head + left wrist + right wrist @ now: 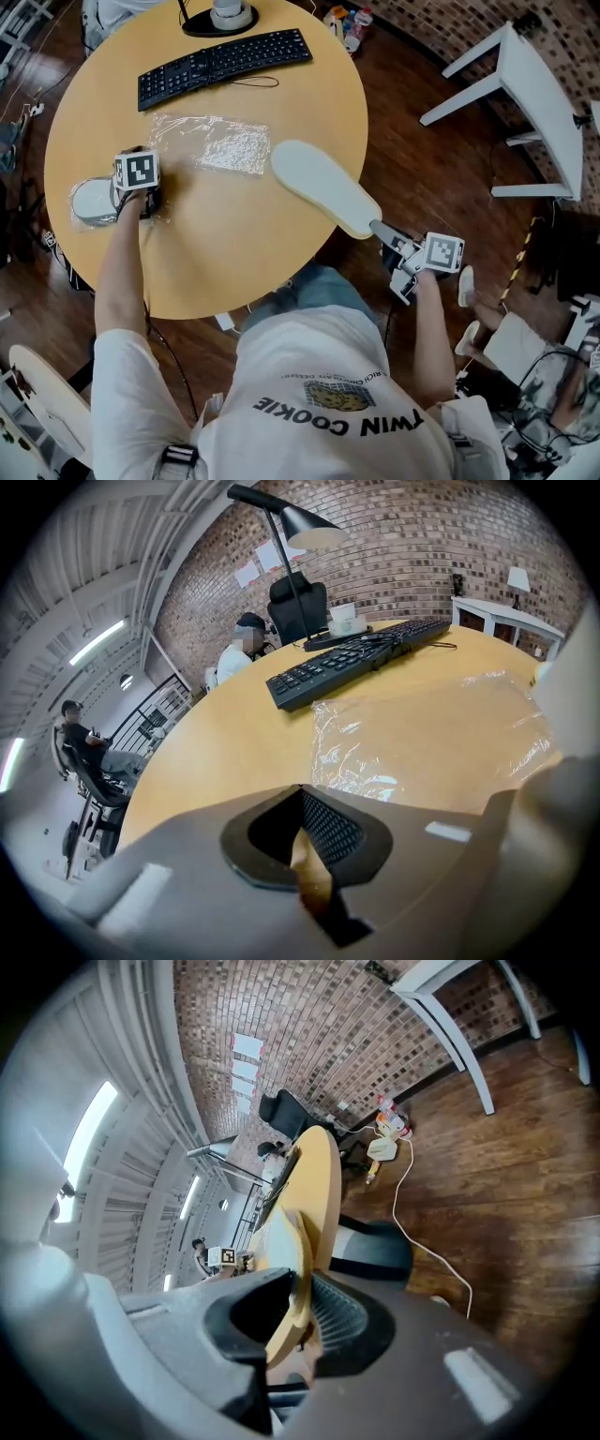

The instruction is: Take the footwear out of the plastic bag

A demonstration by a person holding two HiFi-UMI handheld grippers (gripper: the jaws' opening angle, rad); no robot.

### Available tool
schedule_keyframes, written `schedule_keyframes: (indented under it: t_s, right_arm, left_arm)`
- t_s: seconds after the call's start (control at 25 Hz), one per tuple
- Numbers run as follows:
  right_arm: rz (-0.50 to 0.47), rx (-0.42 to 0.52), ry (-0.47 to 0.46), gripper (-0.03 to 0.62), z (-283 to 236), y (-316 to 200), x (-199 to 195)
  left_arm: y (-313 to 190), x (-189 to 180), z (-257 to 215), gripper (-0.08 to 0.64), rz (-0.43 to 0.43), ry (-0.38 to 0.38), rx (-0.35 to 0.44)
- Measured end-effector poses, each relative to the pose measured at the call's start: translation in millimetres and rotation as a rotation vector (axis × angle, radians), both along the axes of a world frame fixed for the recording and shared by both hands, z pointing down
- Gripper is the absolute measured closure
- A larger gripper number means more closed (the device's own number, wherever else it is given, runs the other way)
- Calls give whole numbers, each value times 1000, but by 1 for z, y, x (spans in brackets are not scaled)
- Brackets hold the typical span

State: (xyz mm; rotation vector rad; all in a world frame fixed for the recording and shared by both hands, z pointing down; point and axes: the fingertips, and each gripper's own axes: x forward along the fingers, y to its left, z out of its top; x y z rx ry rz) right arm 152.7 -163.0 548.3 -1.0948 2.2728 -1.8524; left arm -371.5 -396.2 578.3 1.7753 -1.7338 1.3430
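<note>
So the right tool (380, 229) was clamped tight on the heel of the white slipper (323, 187), which was held out past the worktop (234, 262) edge, nearer the person and right of the keyboard (223, 58). A clear plastic bag (211, 142) was left flat just beside the keyboard. The left tool (141, 201) was seen with jaws together, parked on a second bagged slipper (89, 202), nearer and left of the keyboard.
</note>
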Motion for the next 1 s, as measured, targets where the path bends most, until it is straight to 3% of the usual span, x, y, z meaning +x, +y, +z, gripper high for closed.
schedule_keyframes:
  t_s: [0.12, 0.24, 0.68, 1.0]
  right_arm:
    - [-22, -68, -28, 522, 11, 24, 3]
    - [-65, -78, -48, 522, 12, 36, -1]
    - [-292, -2, -24, 522, -8, 0, -66]
    - [-363, 14, -11, 522, -13, -27, -120]
  left_arm:
    - [-4, 1, 0, 557, 10, 4, 2]
    - [-3, 1, -2, 557, 9, 5, -2]
    - [-6, 2, -4, 557, 4, 12, -3]
    - [-5, -2, -3, 557, 4, 12, -4]
